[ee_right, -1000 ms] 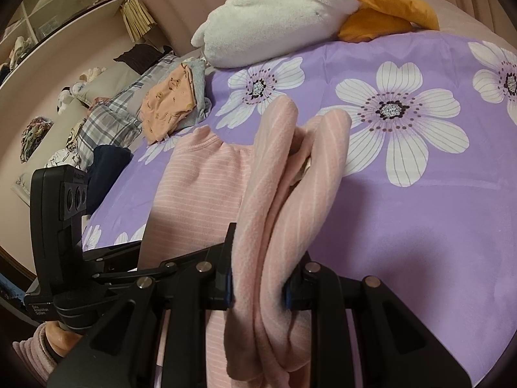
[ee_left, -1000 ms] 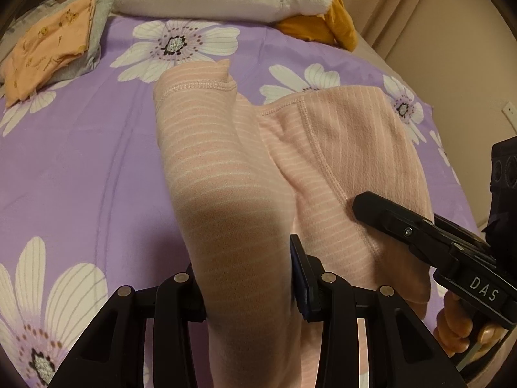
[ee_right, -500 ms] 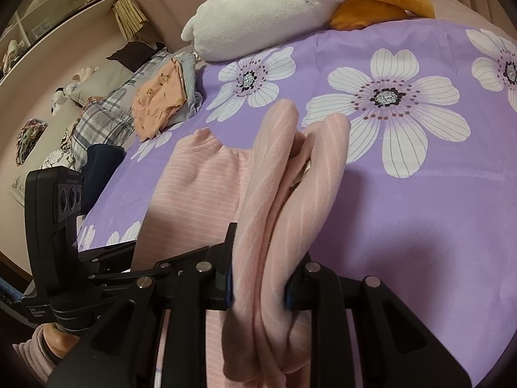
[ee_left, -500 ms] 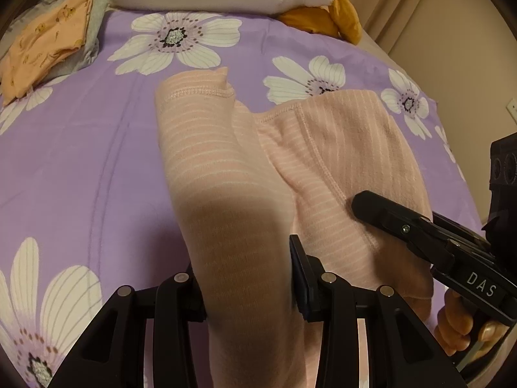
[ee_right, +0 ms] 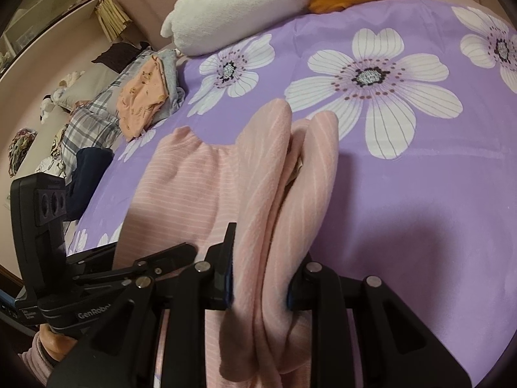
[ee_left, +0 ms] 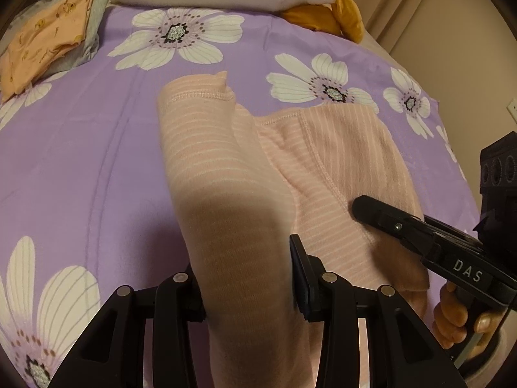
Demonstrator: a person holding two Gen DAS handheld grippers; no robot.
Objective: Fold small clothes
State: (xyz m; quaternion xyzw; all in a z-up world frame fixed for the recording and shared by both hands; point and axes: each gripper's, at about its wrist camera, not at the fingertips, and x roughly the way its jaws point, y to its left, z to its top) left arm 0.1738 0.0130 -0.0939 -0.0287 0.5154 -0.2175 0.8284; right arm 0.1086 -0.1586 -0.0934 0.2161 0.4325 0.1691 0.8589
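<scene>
Both tongs are clamped on the same pink striped garment (ee_left: 339, 161), which lies on the bed (ee_left: 80, 161) with its purple flowered cover. In the left wrist view, the left tongs (ee_left: 247, 294) sit at 6 o'clock and grip one leg of the garment; this leg runs up from them toward 12 o'clock and ends in a stitched cuff. The rest of the garment spreads flat on the cover toward 2 o'clock. At 4 o'clock in this view the right tongs (ee_left: 365, 207) come in from the side, with the person's fingers (ee_left: 452, 323) around the handle below.

In the right wrist view, the right tongs (ee_right: 258, 291) at 6 o'clock pinch a thick bunch of the pink cloth (ee_right: 284, 194), which is folded in several layers and stands up between them toward 12 o'clock. The other part of the garment lies flat toward 10 o'clock, and the left tongs (ee_right: 190, 249) reach to it from 8 o'clock.

At 12 o'clock a white plush toy (ee_right: 242, 9) with orange parts rests on the far end of the bed. At 10 o'clock a folded orange printed cloth (ee_right: 142, 97) sits on top of a grey one (ee_right: 171, 71), beside the cover's edge.
</scene>
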